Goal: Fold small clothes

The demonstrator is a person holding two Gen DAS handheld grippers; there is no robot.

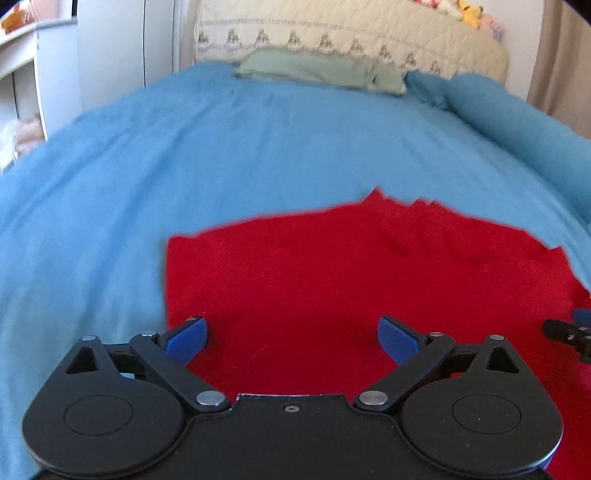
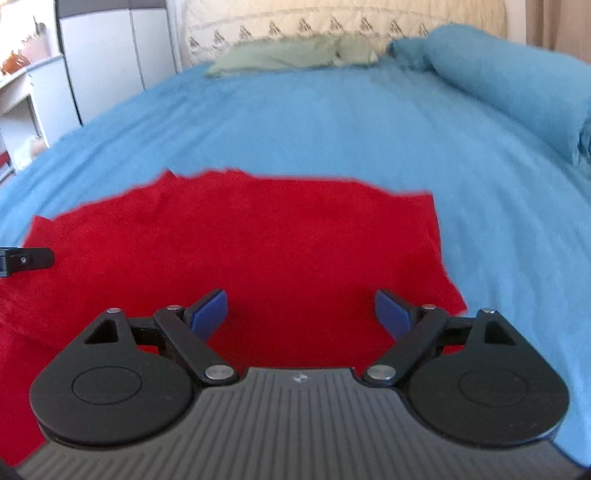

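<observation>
Left wrist: blue bedspread (image 1: 221,166), red garment (image 1: 295,277), quilted headboard (image 1: 332,33), both grippers wide apart, empty.

The red garment (image 1: 332,280) is soft matt cloth with a faint fuzzy nap; the blue sheet (image 1: 221,147) under it is matt, lightly creased fabric. The left gripper (image 1: 291,338) is matt black plastic with smooth blue pads (image 1: 188,338) and shiny metal pins (image 1: 211,398)

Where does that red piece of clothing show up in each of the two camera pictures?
Left wrist view: the red garment fills the lower middle and right, spread on the blue bedcover.
Right wrist view: the red garment fills the lower middle and left.
Shared landmark: the green pillow at the head of the bed.
</observation>
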